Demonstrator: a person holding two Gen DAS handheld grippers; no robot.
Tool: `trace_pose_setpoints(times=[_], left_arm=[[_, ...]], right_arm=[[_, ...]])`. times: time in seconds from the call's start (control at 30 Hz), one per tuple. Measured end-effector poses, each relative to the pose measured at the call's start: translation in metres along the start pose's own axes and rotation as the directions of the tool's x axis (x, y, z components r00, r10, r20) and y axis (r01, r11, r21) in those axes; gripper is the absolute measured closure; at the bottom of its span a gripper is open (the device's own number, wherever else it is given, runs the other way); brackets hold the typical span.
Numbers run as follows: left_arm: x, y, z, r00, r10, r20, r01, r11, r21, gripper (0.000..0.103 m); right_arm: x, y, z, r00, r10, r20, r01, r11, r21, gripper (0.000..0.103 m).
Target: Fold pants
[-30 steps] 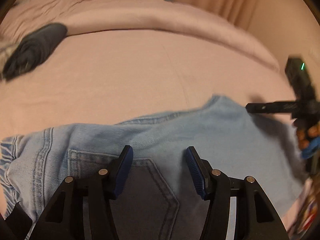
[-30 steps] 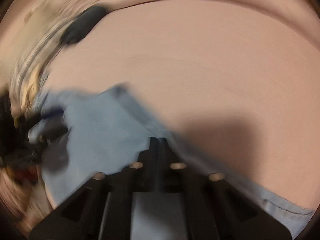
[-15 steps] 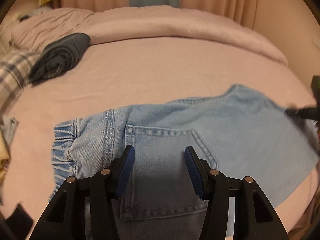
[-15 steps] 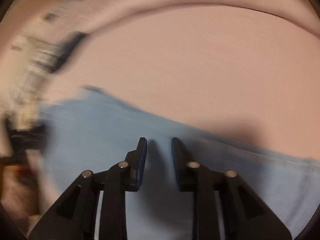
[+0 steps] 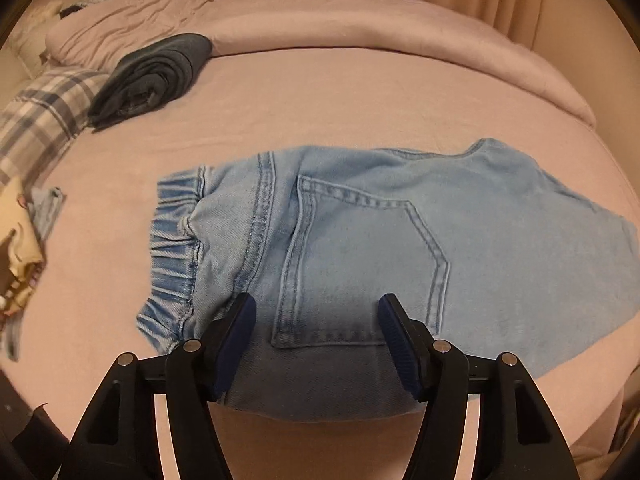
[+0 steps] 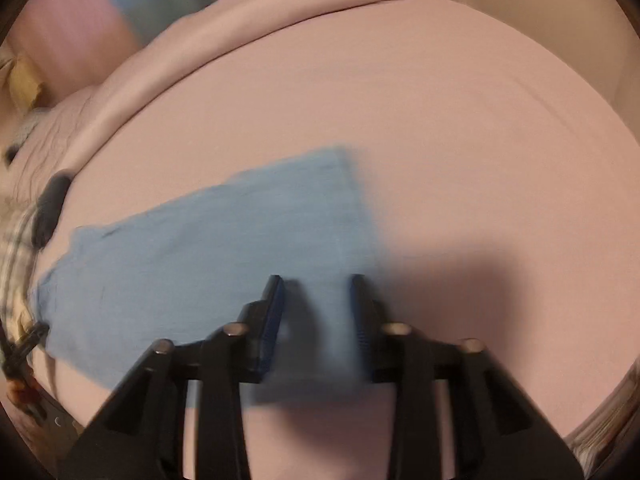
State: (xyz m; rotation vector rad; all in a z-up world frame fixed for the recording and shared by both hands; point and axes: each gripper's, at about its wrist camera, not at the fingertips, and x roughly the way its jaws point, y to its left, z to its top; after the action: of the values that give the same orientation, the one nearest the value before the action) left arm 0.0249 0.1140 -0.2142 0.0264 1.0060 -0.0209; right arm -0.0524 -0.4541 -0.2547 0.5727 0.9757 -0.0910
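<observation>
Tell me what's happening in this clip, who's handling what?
A person holding a two-finger gripper in each hand is folding light blue jeans on a pink bed. The jeans lie folded and flat, back pocket up, elastic waistband to the left. The left gripper and right gripper both hover over the near edge of the denim, jaws open, gripping nothing. A folded dark garment sits farther back.

Open pink bed [image 5: 360, 92] beyond the jeans [image 5: 500, 240], dark folded clothes [image 5: 152, 76] far left, rolled duvet [image 5: 360, 20] along the far edge
</observation>
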Motion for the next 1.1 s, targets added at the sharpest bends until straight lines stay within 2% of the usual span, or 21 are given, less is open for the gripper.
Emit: trace_pose_setpoints(times=[0.03, 0.07, 0.1, 0.13, 0.2, 0.27, 0.33, 0.4, 0.43, 0.5, 0.57, 0.63, 0.7, 0.77, 0.9, 0.93, 0.97, 1.0, 1.1], left_arm=[[-0.003, -0.005, 0.004, 1.0, 0.011, 0.007, -0.011, 1.0, 0.004, 0.039], [-0.007, -0.01, 0.009, 1.0, 0.003, 0.021, -0.003, 1.0, 0.006, 0.039], [-0.011, -0.016, 0.012, 0.999, -0.012, 0.032, 0.012, 1.0, 0.008, 0.039], [-0.017, -0.025, 0.016, 0.998, -0.043, 0.044, 0.043, 0.999, 0.007, 0.039], [-0.022, -0.043, 0.023, 0.991, -0.127, 0.047, 0.127, 0.992, -0.008, 0.039], [-0.023, -0.065, 0.029, 0.975, -0.218, 0.042, 0.219, 0.976, -0.014, 0.039], [-0.021, -0.097, 0.036, 0.948, -0.318, 0.017, 0.318, 0.948, -0.003, 0.039], [-0.013, -0.132, 0.042, 0.913, -0.407, -0.039, 0.408, 0.913, 0.008, 0.039], [-0.008, -0.158, 0.044, 0.885, -0.46, -0.08, 0.462, 0.887, 0.014, 0.039], [0.001, -0.19, 0.049, 0.84, -0.526, -0.134, 0.532, 0.847, 0.003, 0.039], [0.011, -0.229, 0.049, 0.772, -0.604, -0.197, 0.61, 0.792, -0.032, 0.039], [0.017, -0.261, 0.046, 0.738, -0.632, -0.236, 0.644, 0.765, -0.034, 0.039], [0.025, -0.282, 0.045, 0.737, -0.626, -0.255, 0.642, 0.766, -0.024, 0.039], [0.034, -0.289, 0.044, 0.732, -0.627, -0.268, 0.638, 0.768, -0.052, 0.039], [0.045, -0.293, 0.044, 0.741, -0.619, -0.261, 0.621, 0.779, -0.084, 0.039], [0.044, -0.296, 0.043, 0.741, -0.619, -0.261, 0.621, 0.779, -0.086, 0.039], [0.045, -0.297, 0.042, 0.741, -0.619, -0.261, 0.62, 0.78, -0.086, 0.039], [0.046, -0.298, 0.041, 0.742, -0.617, -0.261, 0.62, 0.78, -0.084, 0.039], [0.048, -0.301, 0.039, 0.743, -0.618, -0.257, 0.623, 0.779, -0.072, 0.038]], right_arm=[[-0.013, -0.014, 0.001, 0.999, -0.035, 0.038, 0.032, 0.996, 0.086, 0.082], [-0.029, -0.022, 0.0, 0.987, -0.122, 0.103, 0.111, 0.987, 0.113, 0.061], [-0.041, -0.026, 0.0, 0.977, -0.151, 0.149, 0.134, 0.983, 0.122, 0.06], [-0.052, -0.031, -0.004, 0.977, -0.113, 0.181, 0.087, 0.986, 0.144, 0.061], [-0.06, -0.033, -0.014, 0.983, 0.02, 0.183, -0.055, 0.981, 0.187, 0.059], [-0.056, -0.024, -0.027, 0.982, 0.091, 0.167, -0.122, 0.975, 0.184, 0.058], [-0.049, -0.025, -0.036, 0.983, 0.137, 0.124, -0.159, 0.97, 0.182, 0.058], [-0.034, -0.019, -0.044, 0.978, 0.188, 0.09, -0.202, 0.96, 0.195, 0.058], [-0.032, -0.023, -0.042, 0.977, 0.2, 0.078, -0.212, 0.956, 0.201, 0.058], [-0.027, -0.037, -0.042, 0.975, 0.21, 0.07, -0.22, 0.953, 0.208, 0.058], [-0.018, -0.033, -0.04, 0.98, 0.184, 0.072, -0.196, 0.956, 0.218, 0.058], [-0.013, -0.028, -0.038, 0.977, 0.182, 0.112, -0.203, 0.954, 0.22, 0.058], [-0.007, -0.022, -0.038, 0.976, 0.161, 0.15, -0.193, 0.954, 0.23, 0.059], [-0.011, -0.024, -0.032, 0.972, 0.147, 0.182, -0.187, 0.957, 0.222, 0.059], [-0.008, -0.011, -0.026, 0.968, 0.106, 0.227, -0.151, 0.97, 0.191, 0.059], [-0.009, -0.014, -0.023, 0.968, 0.098, 0.229, -0.142, 0.973, 0.181, 0.063], [-0.01, -0.015, -0.019, 0.971, 0.082, 0.226, -0.123, 0.978, 0.171, 0.075], [-0.01, -0.016, -0.017, 0.973, 0.071, 0.221, -0.109, 0.98, 0.166, 0.08], [-0.014, -0.021, -0.011, 0.97, 0.108, 0.218, -0.149, 0.972, 0.181, 0.086]])
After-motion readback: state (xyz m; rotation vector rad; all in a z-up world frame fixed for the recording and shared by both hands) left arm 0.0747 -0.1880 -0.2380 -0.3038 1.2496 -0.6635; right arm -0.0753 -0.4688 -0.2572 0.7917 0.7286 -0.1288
